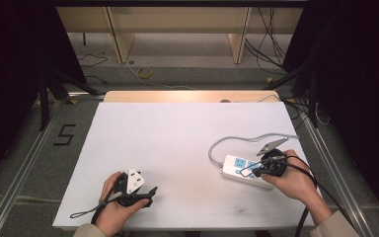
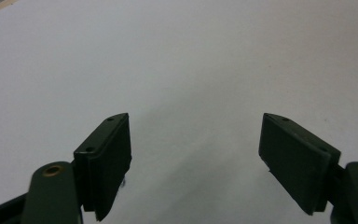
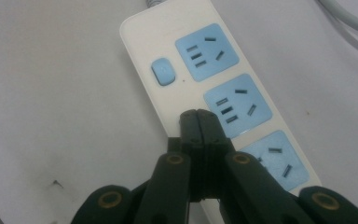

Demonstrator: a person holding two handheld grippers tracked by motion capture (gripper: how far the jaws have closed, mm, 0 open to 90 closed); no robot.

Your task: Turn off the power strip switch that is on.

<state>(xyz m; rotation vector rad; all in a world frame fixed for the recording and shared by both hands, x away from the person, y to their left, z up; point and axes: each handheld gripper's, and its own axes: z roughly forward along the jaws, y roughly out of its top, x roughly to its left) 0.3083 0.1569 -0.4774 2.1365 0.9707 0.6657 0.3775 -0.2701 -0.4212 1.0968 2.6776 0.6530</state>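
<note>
From above, the white power strip lies at the right of the table. The left gripper has jaws spread wide over bare table. The right gripper is pressed together over the strip (nothing plugged in yet).

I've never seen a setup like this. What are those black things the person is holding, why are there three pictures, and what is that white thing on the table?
There is no robot here: a person holds a hand-operated two-jaw gripper in each hand. One picture looks down from above the white table. The other two come from small cameras riding on the grippers, looking along their black jaws.

The left gripper has its jaws spread wide over bare table and holds nothing. The right gripper has its jaws pressed together, tips over the edge of a white power strip; nothing is seen between them. The strip has blue socket panels, a blue switch and a grey cord curling away across the table.
</note>
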